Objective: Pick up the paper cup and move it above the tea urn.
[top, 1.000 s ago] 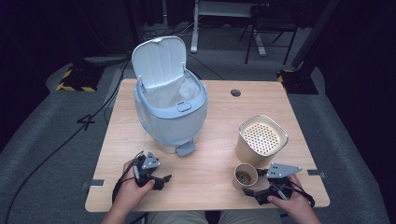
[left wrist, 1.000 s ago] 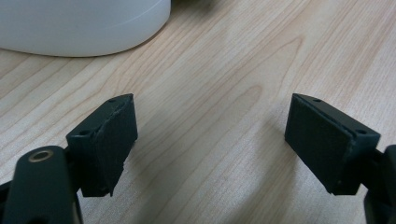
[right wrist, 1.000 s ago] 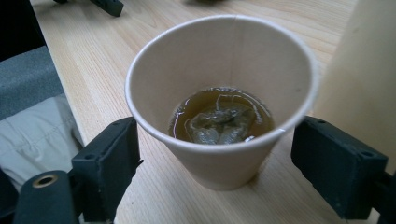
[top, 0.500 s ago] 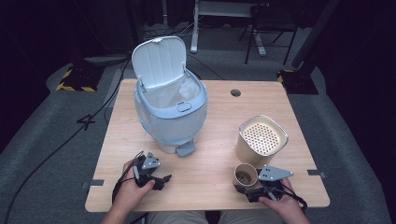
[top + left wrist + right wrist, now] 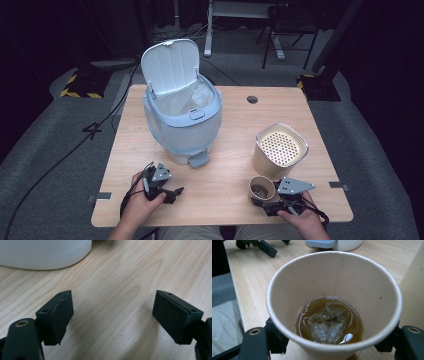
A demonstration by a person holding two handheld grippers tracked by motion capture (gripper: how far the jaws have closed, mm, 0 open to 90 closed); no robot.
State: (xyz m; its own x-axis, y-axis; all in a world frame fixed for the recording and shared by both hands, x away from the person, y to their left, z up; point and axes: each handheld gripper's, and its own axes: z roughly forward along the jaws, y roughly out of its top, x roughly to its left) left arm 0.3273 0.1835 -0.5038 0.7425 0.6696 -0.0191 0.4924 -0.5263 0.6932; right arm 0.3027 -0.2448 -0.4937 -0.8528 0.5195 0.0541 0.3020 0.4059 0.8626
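Right tool (image 5: pixel 272 204) sits at the near right edge of the table (image 5: pixel 235 125), and its two jaws stand on either side of a paper cup (image 5: pixel 262 189), one at each flank of the cup's wall. In the right gripper view the cup (image 5: pixel 334 290) rises between those jaws, upright, with brown liquid and a soaked tea bag (image 5: pixel 328 325) at its bottom. From these pictures I cannot tell whether the jaws already press the wall or merely bracket it. Just behind the cup stands a cream canister (image 5: pixel 279 150) with a perforated top, close to it. Away to the left and farther back is a pale blue pedal bin (image 5: pixel 182 120), its lid tipped up and open, so I judge any carry toward it would run leftward and away from me, across the bare middle of the table. My left tool (image 5: pixel 167 191) rests near the left front edge, jaws spread wide over bare wood with nothing between them, nearer the bin than the right one is
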